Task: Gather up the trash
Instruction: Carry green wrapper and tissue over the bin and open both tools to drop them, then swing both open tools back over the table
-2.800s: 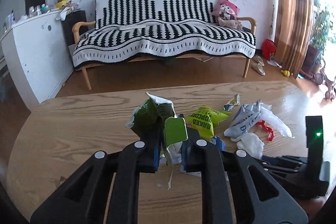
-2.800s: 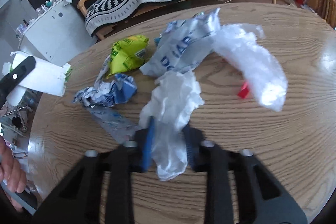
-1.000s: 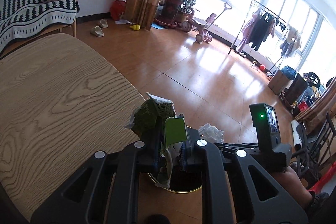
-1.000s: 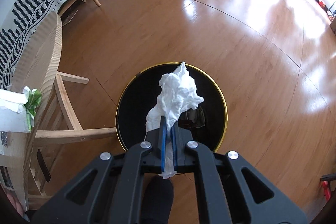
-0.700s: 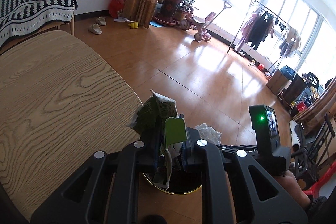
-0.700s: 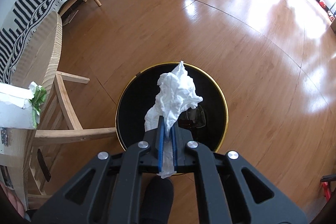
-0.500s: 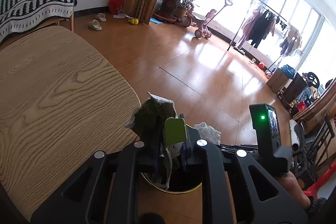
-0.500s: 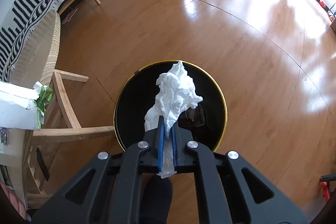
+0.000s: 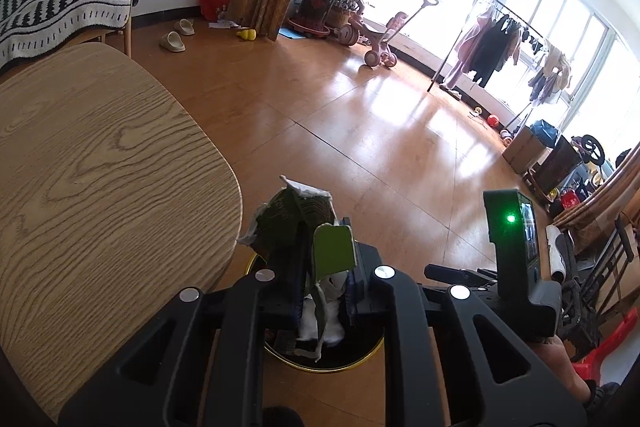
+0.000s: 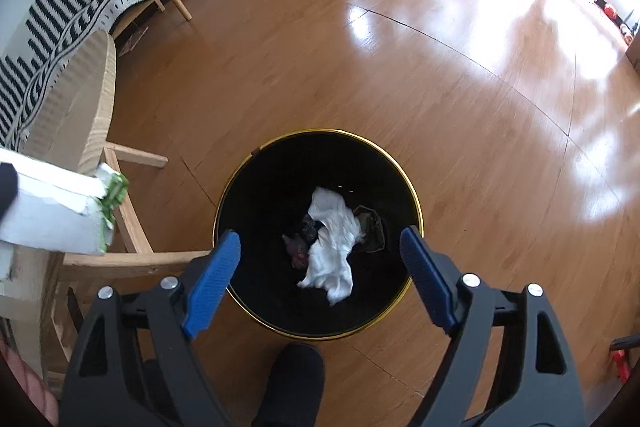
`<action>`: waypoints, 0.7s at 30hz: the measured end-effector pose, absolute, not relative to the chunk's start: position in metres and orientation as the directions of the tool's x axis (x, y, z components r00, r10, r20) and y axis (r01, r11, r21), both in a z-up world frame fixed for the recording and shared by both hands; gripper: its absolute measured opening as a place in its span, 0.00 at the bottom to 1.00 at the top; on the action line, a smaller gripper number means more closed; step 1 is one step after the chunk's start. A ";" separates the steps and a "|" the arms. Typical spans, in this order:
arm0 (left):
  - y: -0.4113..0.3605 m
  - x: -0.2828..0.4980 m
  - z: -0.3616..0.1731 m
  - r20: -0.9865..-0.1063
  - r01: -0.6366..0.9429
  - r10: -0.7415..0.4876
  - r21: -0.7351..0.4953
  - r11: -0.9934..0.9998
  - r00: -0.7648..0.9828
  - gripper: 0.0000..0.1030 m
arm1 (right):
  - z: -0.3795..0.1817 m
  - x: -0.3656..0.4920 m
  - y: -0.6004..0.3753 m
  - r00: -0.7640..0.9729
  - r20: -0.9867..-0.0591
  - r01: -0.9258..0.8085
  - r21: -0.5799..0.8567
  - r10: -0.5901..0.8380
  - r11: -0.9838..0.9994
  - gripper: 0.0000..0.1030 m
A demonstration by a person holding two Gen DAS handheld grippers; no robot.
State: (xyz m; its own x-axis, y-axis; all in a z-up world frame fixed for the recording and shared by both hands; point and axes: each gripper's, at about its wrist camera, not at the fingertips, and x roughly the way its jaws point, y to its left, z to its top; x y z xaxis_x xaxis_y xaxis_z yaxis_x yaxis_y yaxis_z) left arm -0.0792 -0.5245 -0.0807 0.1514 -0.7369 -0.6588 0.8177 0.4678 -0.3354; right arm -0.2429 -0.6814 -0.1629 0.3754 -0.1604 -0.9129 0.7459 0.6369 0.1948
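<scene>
Your left gripper (image 9: 324, 291) is clamped on the green carton (image 9: 298, 223) at the table (image 9: 100, 167) edge; carry it over the bin (image 10: 414, 203) centre before letting go. Right gripper (image 10: 320, 255) has just been opening, nothing between its jaws, tissue (image 10: 332, 239) lying in the bin.

The left wrist view looks obliquely past the surface (image 9: 100, 167) across the room. The right wrist view faces steeply down, close above the bin (image 10: 414, 211). Both views share that bin (image 9: 372, 351).

In the left wrist view the left gripper (image 9: 322, 291) and its green carton (image 9: 298, 223) hide most of the black bin (image 9: 320, 357). The dark scraps (image 10: 298, 247) on the bin's floor are too dim to identify.
</scene>
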 end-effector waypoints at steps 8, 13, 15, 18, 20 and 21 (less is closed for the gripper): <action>-0.545 -0.085 -0.096 -0.663 0.819 -0.744 -0.379 0.432 0.085 0.14 | -0.158 -0.257 -0.691 0.357 -0.908 0.796 0.173 -0.218 0.581 0.77; -0.564 -0.088 -0.108 -0.672 0.823 -0.739 -0.392 0.411 0.049 0.21 | -0.151 -0.273 -0.699 0.357 -0.893 0.838 0.177 -0.273 0.516 0.78; -0.569 -0.088 -0.111 -0.676 0.825 -0.735 -0.386 0.412 0.051 0.36 | -0.146 -0.280 -0.704 0.367 -0.882 0.851 0.190 -0.295 0.490 0.78; -0.570 -0.085 -0.111 -0.664 0.816 -0.746 -0.406 0.411 0.045 0.56 | -0.138 -0.284 -0.704 0.376 -0.868 0.856 0.192 -0.324 0.480 0.78; -0.571 -0.083 -0.111 -0.663 0.811 -0.748 -0.415 0.412 0.040 0.57 | -0.134 -0.286 -0.703 0.383 -0.860 0.855 0.192 -0.337 0.482 0.78; -0.570 -0.083 -0.110 -0.663 0.811 -0.747 -0.416 0.412 0.040 0.57 | -0.133 -0.286 -0.703 0.386 -0.858 0.854 0.194 -0.339 0.482 0.78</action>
State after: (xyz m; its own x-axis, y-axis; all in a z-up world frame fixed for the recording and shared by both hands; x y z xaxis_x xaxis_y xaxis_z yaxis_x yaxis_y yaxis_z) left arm -0.0828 -0.5700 -0.1098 0.0401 -0.7475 -0.6631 0.8107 0.4122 -0.4157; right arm -0.2860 -0.7029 -0.1328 0.3864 -0.3390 -0.8578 0.8541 0.4825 0.1940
